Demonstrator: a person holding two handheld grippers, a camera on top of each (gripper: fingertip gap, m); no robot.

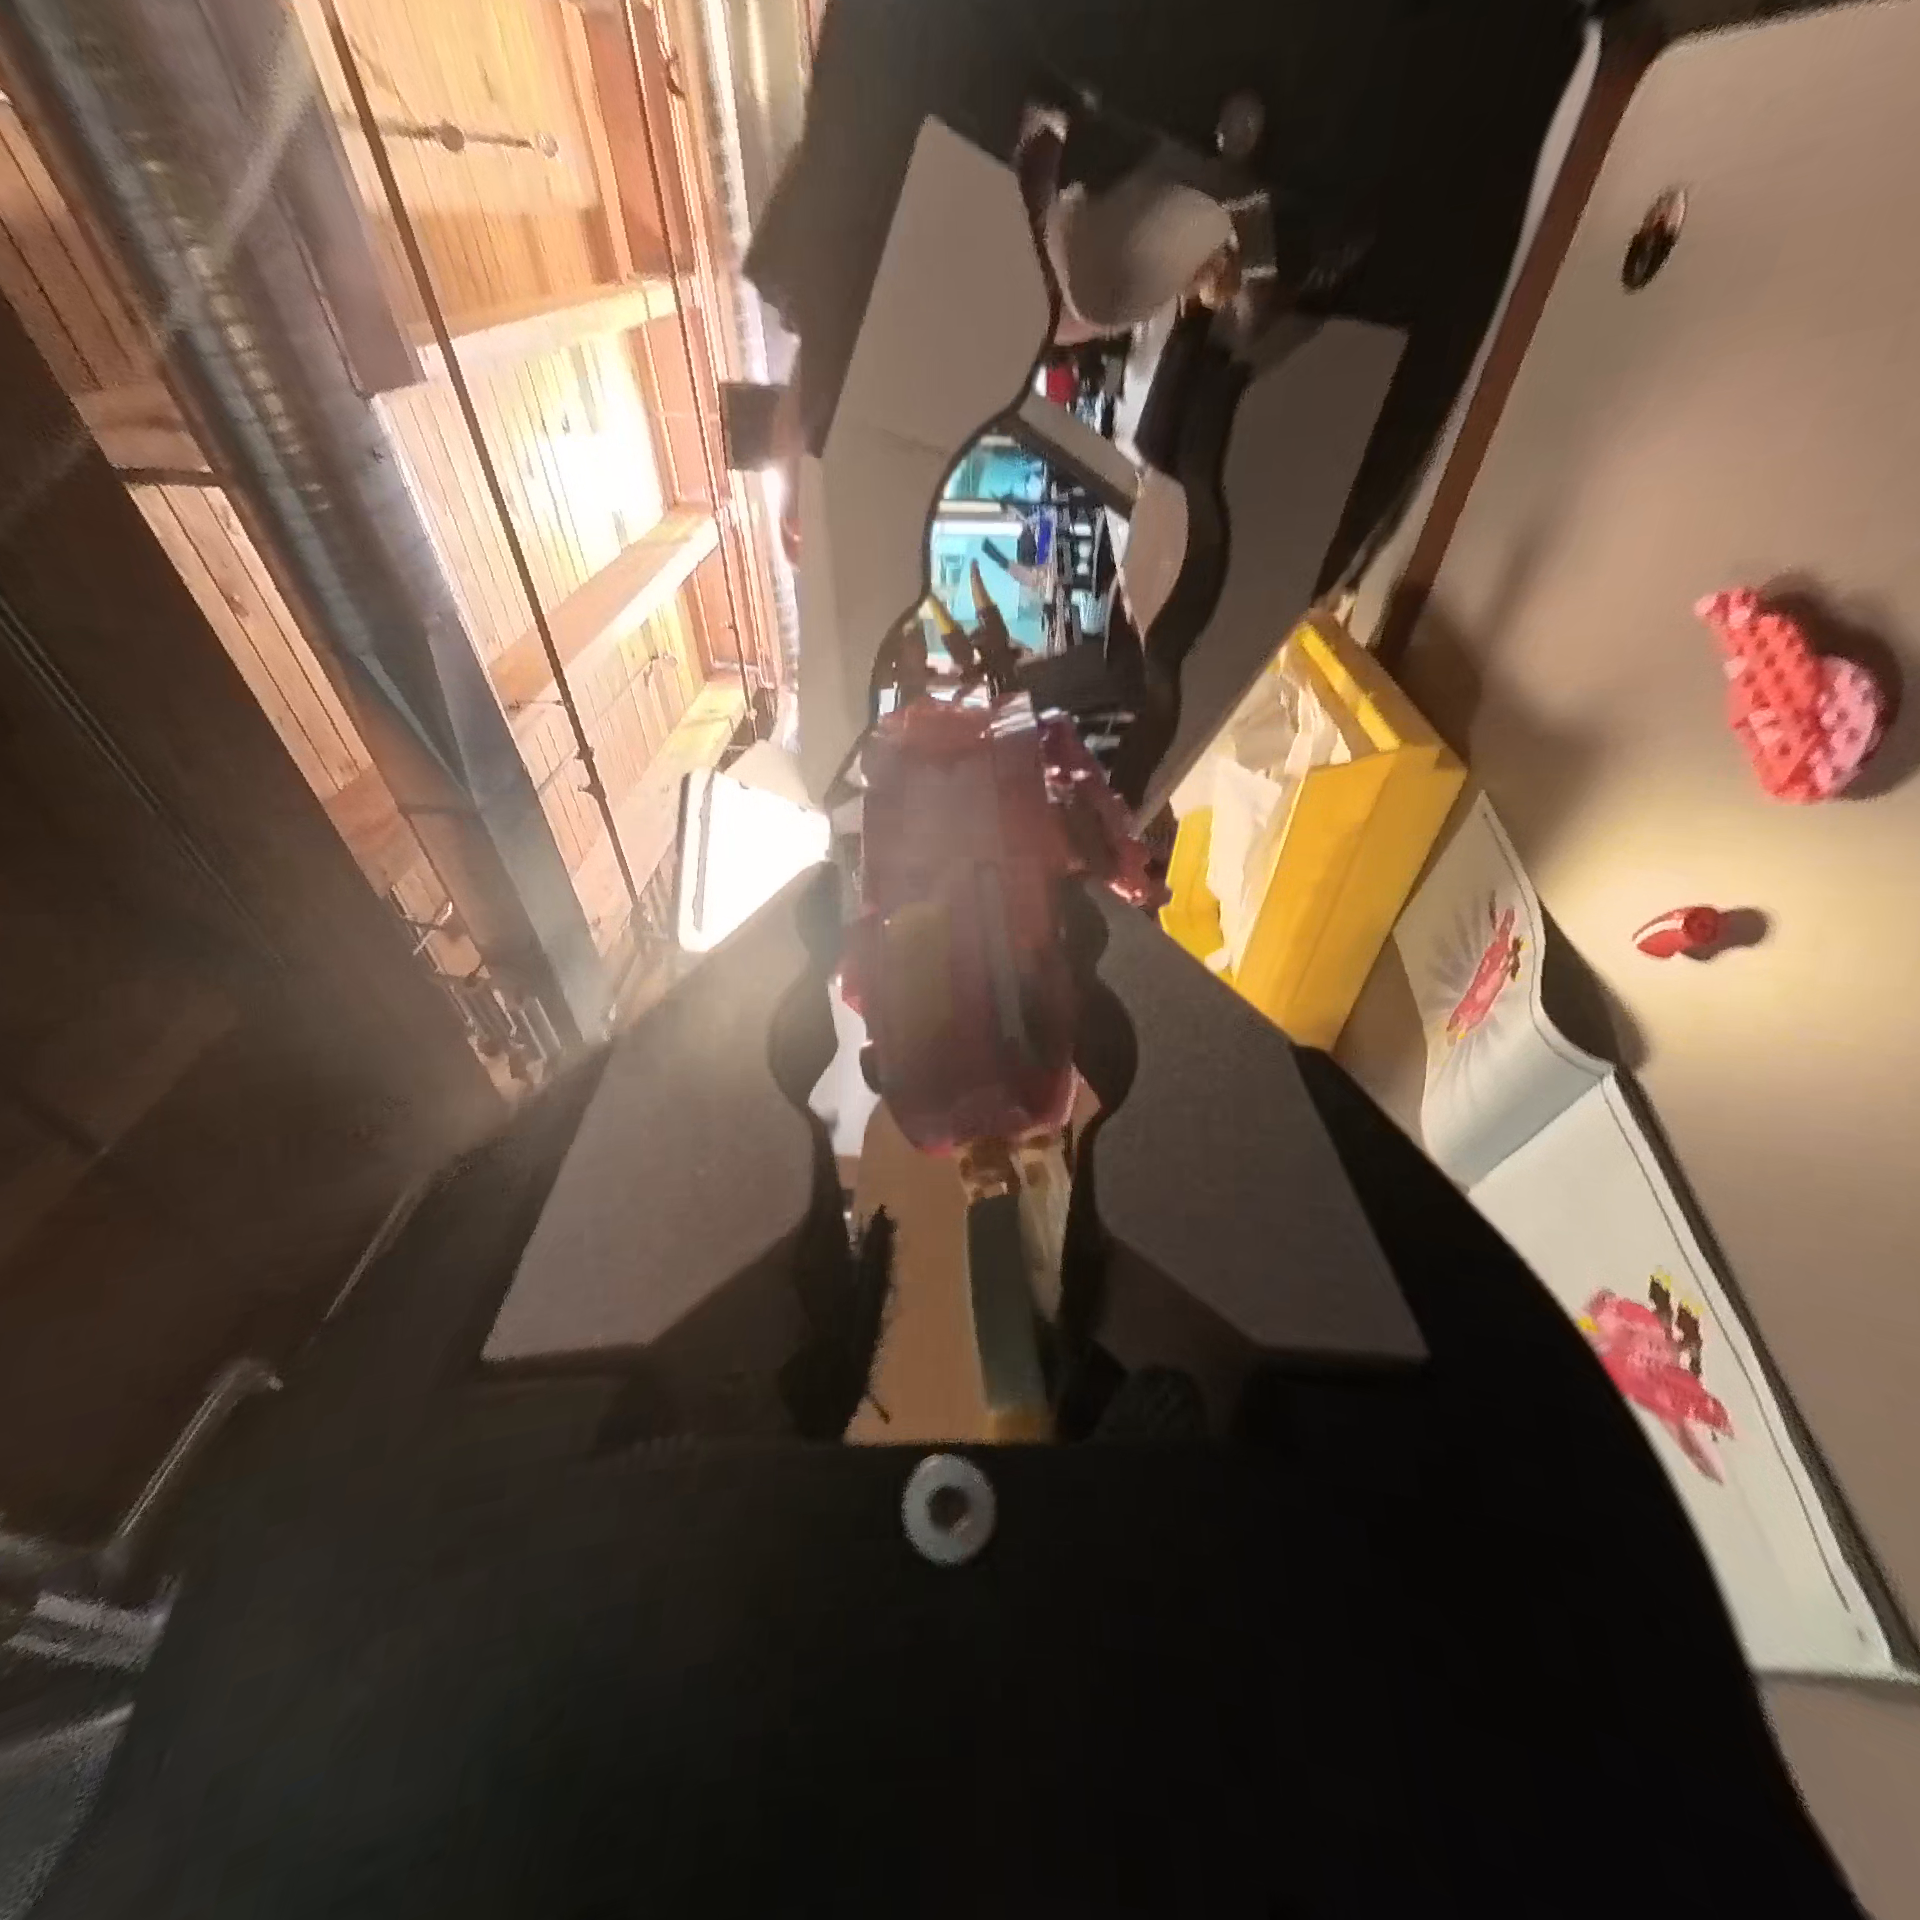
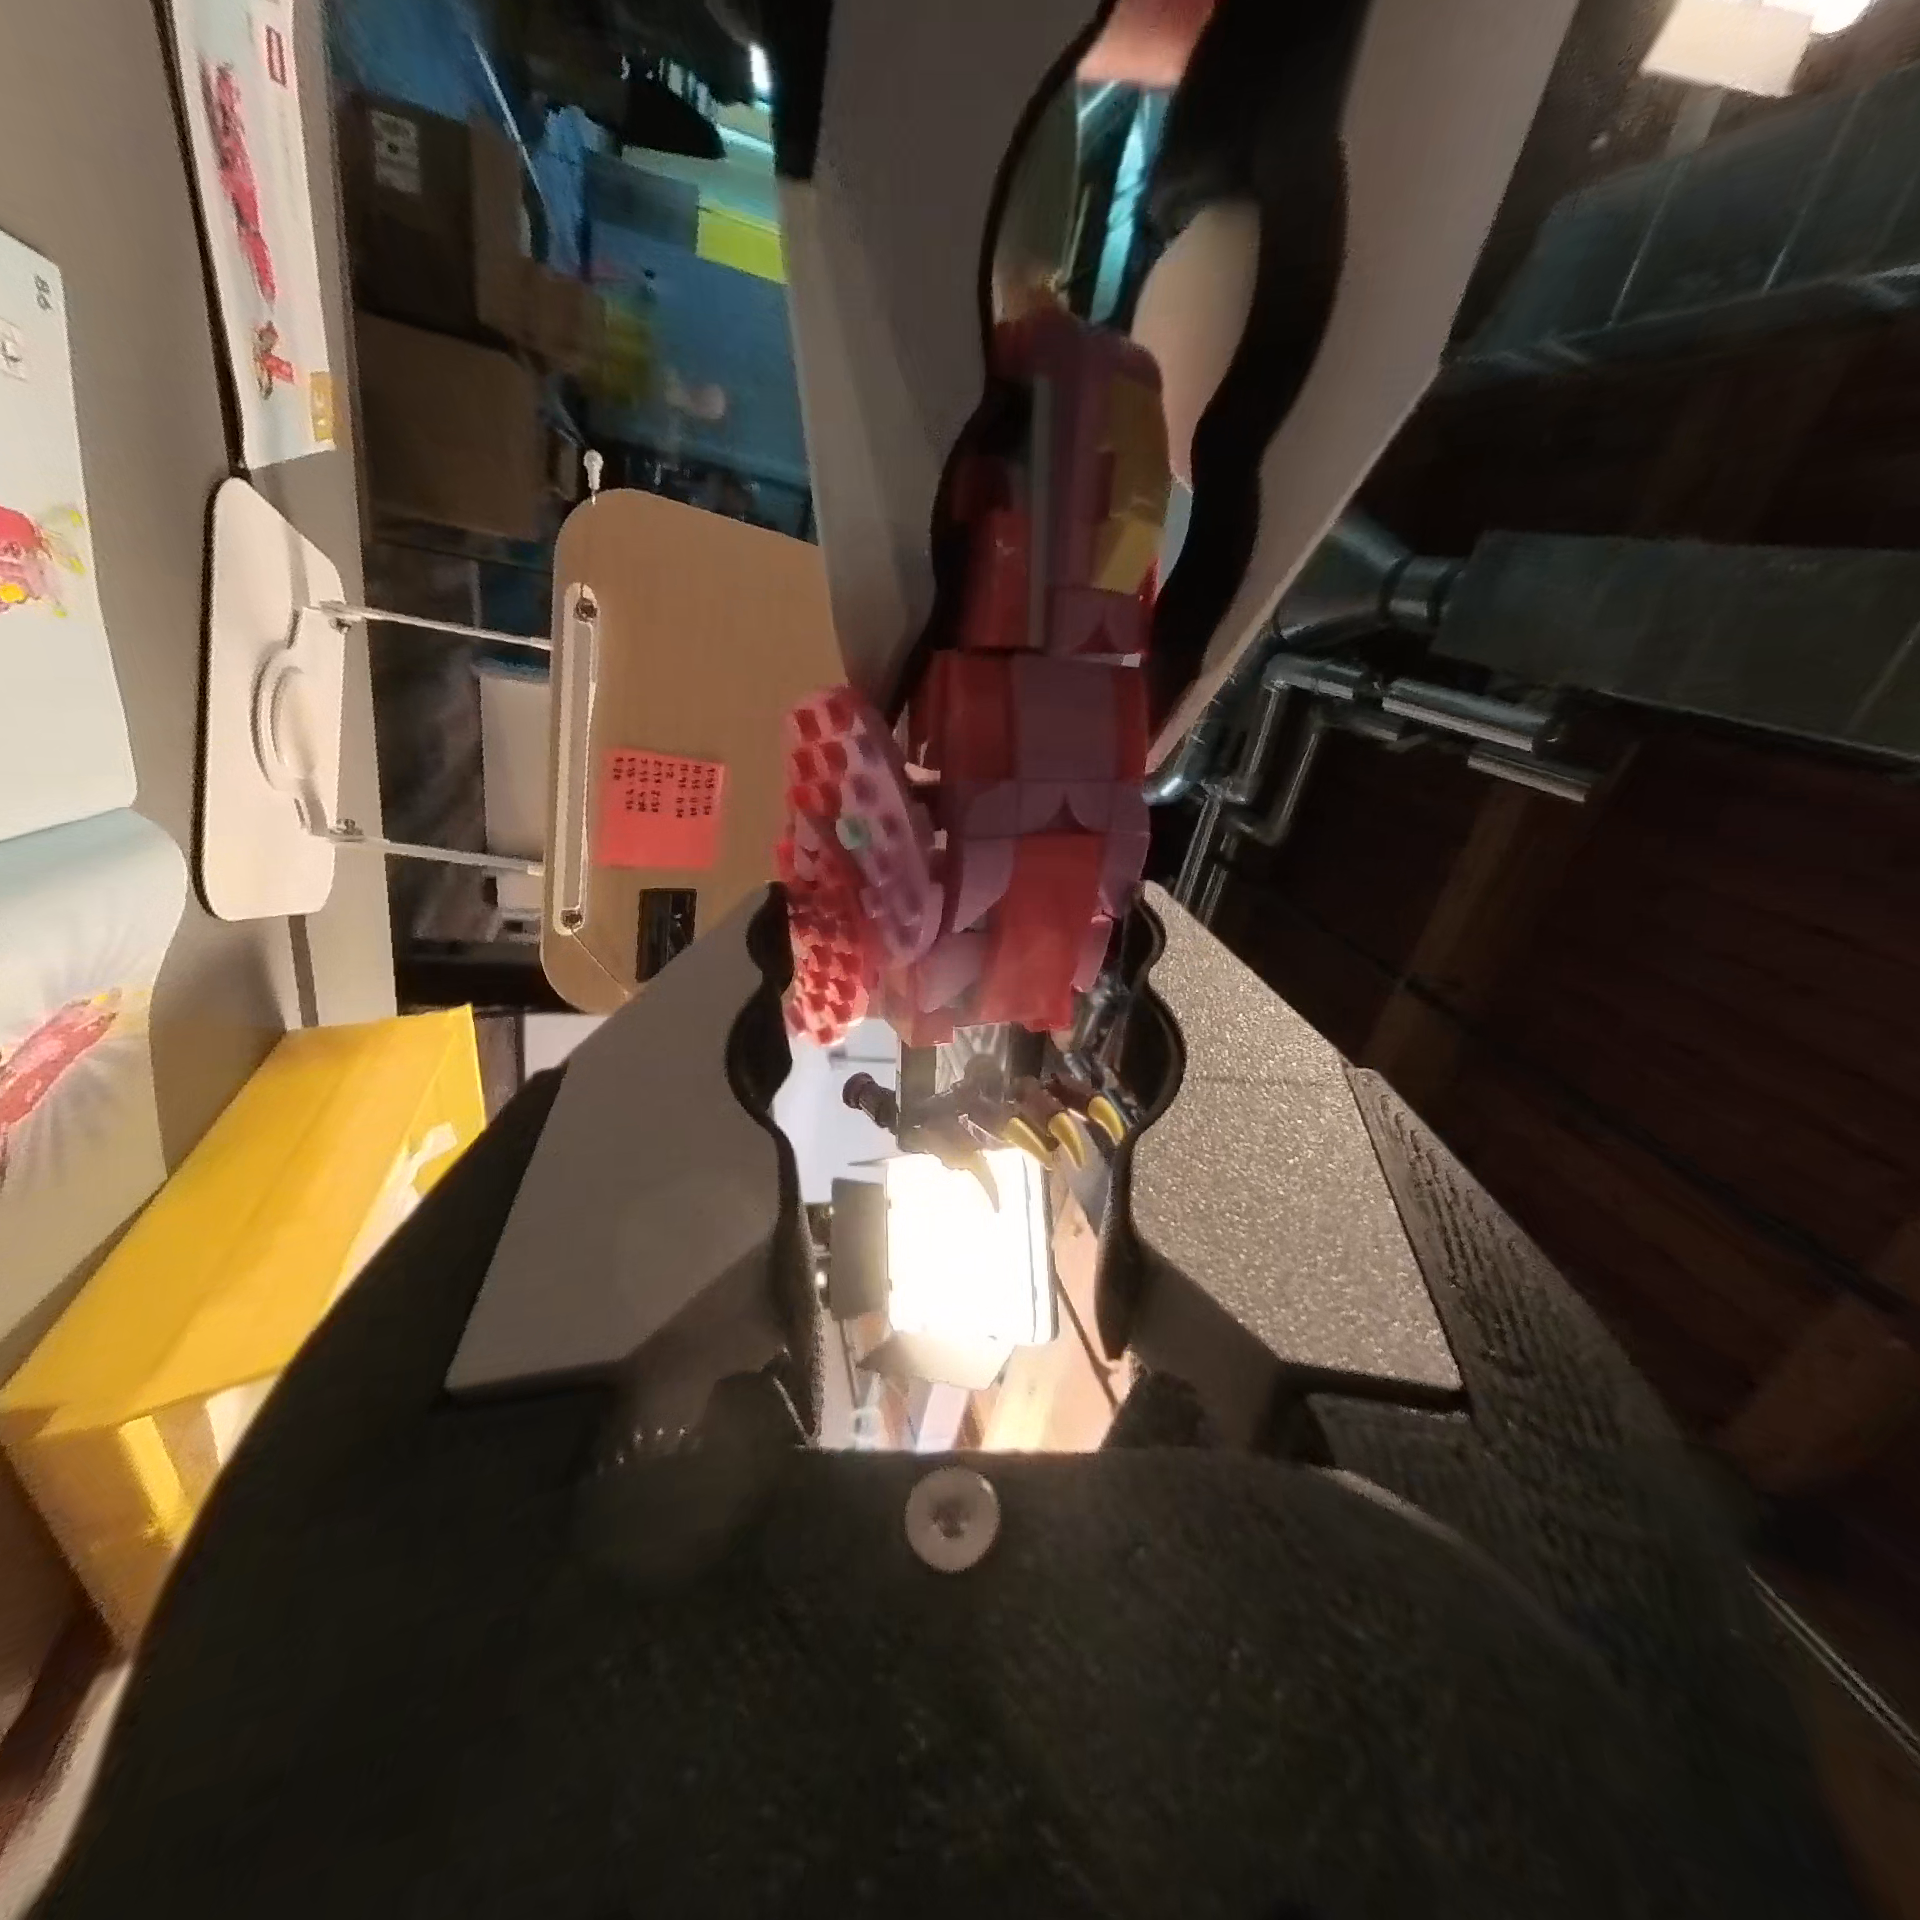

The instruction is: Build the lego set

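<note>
A dark red and purple brick-built bird model [image 1: 956, 883] with yellow claws hangs in the air between my two grippers, which face each other. My left gripper [image 1: 966, 904] is shut on one end of its body. It also shows at the top of the right wrist view [image 2: 1018, 696], gripping the model's far end. My right gripper [image 2: 956, 914] is shut on the model [image 2: 1039, 810] at the clawed end. One pad lies against the pink and red studded wing [image 2: 852, 852], the other against the body. The right gripper shows at the top of the left wrist view [image 1: 987, 800].
On the grey table [image 1: 1714, 416] lie a second pink and red wing [image 1: 1787, 707], a small red piece [image 1: 1683, 930] and an open instruction booklet [image 1: 1558, 1247]. A yellow bin [image 1: 1351, 810] holding white bags stands beside them. A tan panel on a white stand [image 2: 675, 727] is at the left. My left and right fingertips are right by each other.
</note>
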